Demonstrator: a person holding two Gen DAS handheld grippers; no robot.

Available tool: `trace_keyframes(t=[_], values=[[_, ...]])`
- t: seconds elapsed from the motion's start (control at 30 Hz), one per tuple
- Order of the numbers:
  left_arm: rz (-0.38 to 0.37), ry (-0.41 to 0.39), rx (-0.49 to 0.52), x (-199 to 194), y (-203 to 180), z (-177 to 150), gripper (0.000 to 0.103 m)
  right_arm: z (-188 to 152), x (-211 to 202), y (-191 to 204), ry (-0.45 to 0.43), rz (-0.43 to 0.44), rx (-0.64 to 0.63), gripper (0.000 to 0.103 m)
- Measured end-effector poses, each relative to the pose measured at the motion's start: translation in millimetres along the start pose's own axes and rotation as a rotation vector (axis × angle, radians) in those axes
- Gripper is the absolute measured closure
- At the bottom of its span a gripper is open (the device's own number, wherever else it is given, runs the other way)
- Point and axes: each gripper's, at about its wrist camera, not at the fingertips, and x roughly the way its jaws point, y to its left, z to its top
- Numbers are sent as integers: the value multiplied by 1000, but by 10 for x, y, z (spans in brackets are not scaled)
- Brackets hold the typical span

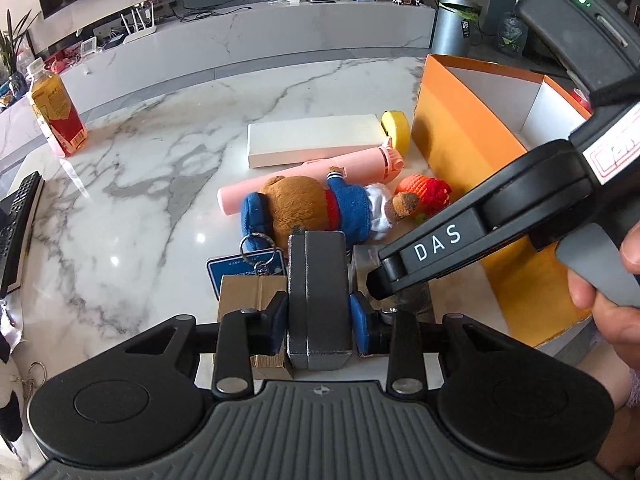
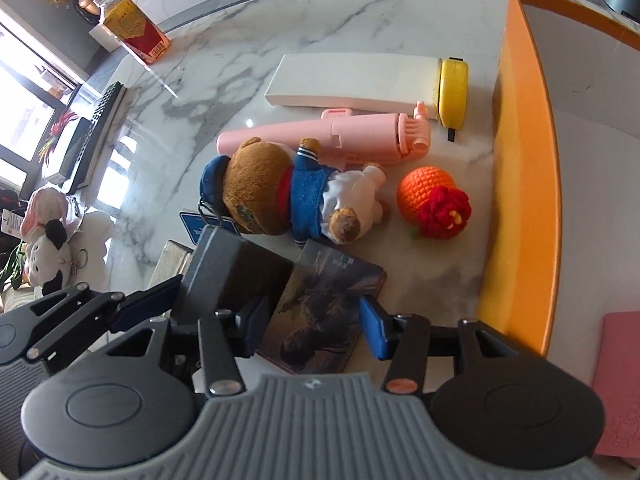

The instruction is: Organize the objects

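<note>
Objects: most lie loose on the marble counter (image 1: 132, 168), grouped mid-frame beside the orange box (image 1: 452, 128) at right.
Box contents: mostly white interior showing in the left view; a pink flat thing (image 2: 618, 384) at lower right of the right view seems to lie inside. Little packed, I judge.
Left tool (image 1: 319, 320): my pads are clamped on a dark grey block (image 1: 318, 296), lower centre of frame.
Right tool (image 2: 314, 316): jaws moderately spread either side of a dark picture card (image 2: 320, 312); contact on the pads not clear, so whether it is gripped I cannot tell.
Waiting on counter: bear plush (image 2: 280, 196) in blue clothes, centre; pink tube-shaped gadget (image 2: 328, 136) just behind it; long white box (image 2: 352, 80) further back; yellow round case (image 2: 453, 88) at its end near the orange wall; crocheted orange-and-red fruit (image 2: 434, 204) right of the bear.
Also near: small cardboard box (image 1: 252, 292) and blue tag (image 1: 228, 272) under my left tool.
Off to the side: drink bottle (image 1: 56, 116), upper left.
Progress: early; nearly everything left to box.
</note>
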Motion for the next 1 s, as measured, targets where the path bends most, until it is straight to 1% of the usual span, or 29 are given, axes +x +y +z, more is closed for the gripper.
trace_keyframes(t=[0.07,0.1,0.13,0.17,0.3,0.33,0.43,0.47,0.6,0.63,0.67,0.7,0.73,0.77,0.83,0.87,1.0], values=[[7,0,-13,-22,51,-26,65,-12,66,-12,13,-4,30,49],[7,-2,-17,-35,64,-41,65,-20,73,-10,2,-12,35,46],[5,-4,-21,-44,76,-53,65,-24,84,-3,-6,-17,38,40],[1,-5,-29,-43,93,-57,65,-27,110,-6,-5,-23,49,38],[1,-8,-40,-73,111,-82,65,-59,241,-33,29,-42,91,38],[-1,-7,-44,-81,118,-87,65,-73,277,-56,37,-29,112,36],[-6,-6,-50,-89,133,-104,65,-72,270,-59,-5,-36,119,35],[-7,-5,-53,-87,135,-112,65,-65,271,-56,-11,-37,116,38],[-12,-10,-72,-92,145,-129,65,-63,256,-70,-15,-24,111,41],[-15,-11,-77,-96,148,-133,65,-72,210,-78,-35,-25,117,52],[-20,-11,-85,-104,151,-138,65,-70,140,-64,-58,-19,105,70],[-19,-12,-92,-109,152,-140,65,-56,72,-26,-77,-33,80,85],[-16,-12,-93,-110,150,-142,65,-41,36,7,-82,-40,55,103],[-17,-14,-95,-111,146,-146,65,-27,31,12,-67,-6,49,103],[-14,-15,-101,-116,138,-153,65,-24,91,-5,-8,41,82,103],[-13,-14,-103,-120,136,-154,65,-43,112,-14,-3,39,93,103],[-11,-15,-108,-125,134,-163,65,-95,100,-34,-43,25,125,102]])
